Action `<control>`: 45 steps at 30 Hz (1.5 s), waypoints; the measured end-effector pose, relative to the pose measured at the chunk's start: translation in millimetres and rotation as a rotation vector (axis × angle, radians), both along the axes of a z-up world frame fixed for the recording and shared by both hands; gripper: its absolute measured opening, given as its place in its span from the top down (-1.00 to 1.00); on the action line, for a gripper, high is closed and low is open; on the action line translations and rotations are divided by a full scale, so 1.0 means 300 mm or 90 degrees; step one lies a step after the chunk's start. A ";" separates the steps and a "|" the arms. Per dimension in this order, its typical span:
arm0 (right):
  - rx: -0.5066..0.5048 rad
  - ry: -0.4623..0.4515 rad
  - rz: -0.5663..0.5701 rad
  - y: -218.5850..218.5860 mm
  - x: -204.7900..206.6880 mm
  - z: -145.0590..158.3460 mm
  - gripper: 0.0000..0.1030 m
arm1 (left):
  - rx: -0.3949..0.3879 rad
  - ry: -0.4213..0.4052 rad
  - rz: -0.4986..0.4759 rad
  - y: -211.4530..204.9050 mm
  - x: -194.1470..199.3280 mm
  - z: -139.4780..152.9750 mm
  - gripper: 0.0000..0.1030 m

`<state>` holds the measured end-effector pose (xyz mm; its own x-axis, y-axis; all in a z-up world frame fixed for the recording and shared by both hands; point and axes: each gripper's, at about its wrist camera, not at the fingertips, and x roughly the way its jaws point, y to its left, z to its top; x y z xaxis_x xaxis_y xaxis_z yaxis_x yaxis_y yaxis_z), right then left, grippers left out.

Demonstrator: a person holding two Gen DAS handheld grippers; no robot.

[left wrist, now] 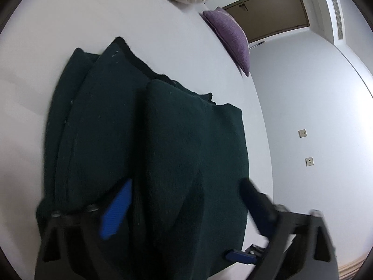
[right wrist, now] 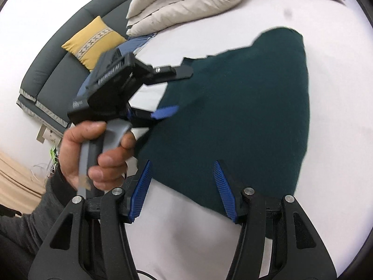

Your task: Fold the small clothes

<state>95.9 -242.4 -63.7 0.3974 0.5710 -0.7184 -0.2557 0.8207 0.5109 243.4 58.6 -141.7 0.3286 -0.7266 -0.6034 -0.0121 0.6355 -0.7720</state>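
Note:
A dark green knit garment [left wrist: 163, 128] lies folded in layers on the white bed [left wrist: 58, 23]. In the left wrist view my left gripper [left wrist: 184, 182] stands open and wide, its blue pad to the left and its black finger to the right of the garment's near fold, neither pressing on it. From the right wrist view, a hand [right wrist: 93, 149] holds the left gripper [right wrist: 183, 91] over the left edge of the garment [right wrist: 244, 116]. My right gripper [right wrist: 182, 165] is open, its blue pads astride the near edge without squeezing it.
A folded beige duvet [right wrist: 186, 2] lies at the far end of the bed, with blue cloth [right wrist: 132, 46] beside it. A purple cushion [left wrist: 233, 37] rests at the bed's edge. A yellow cushion [right wrist: 93, 42] sits on a grey sofa [right wrist: 46, 74]. A brown door [left wrist: 268, 11] stands beyond.

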 end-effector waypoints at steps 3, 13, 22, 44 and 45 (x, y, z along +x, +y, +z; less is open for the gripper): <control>0.009 0.003 -0.019 -0.031 -0.027 -0.031 -0.04 | -0.003 0.015 0.000 0.006 0.028 -0.016 -0.17; 0.028 -0.019 -0.064 -0.086 -0.041 -0.061 -0.04 | -0.076 0.044 0.027 0.090 0.038 -0.060 0.76; -0.039 -0.055 -0.015 0.086 0.026 -0.044 -0.04 | -0.084 -0.014 0.039 0.225 0.051 0.080 0.77; 0.099 -0.036 0.006 0.066 0.029 -0.085 -0.05 | 0.095 -0.121 0.127 0.351 -0.105 0.156 0.64; 0.127 -0.036 -0.004 0.040 0.029 -0.083 -0.05 | 0.114 -0.146 0.105 0.305 -0.122 0.187 0.64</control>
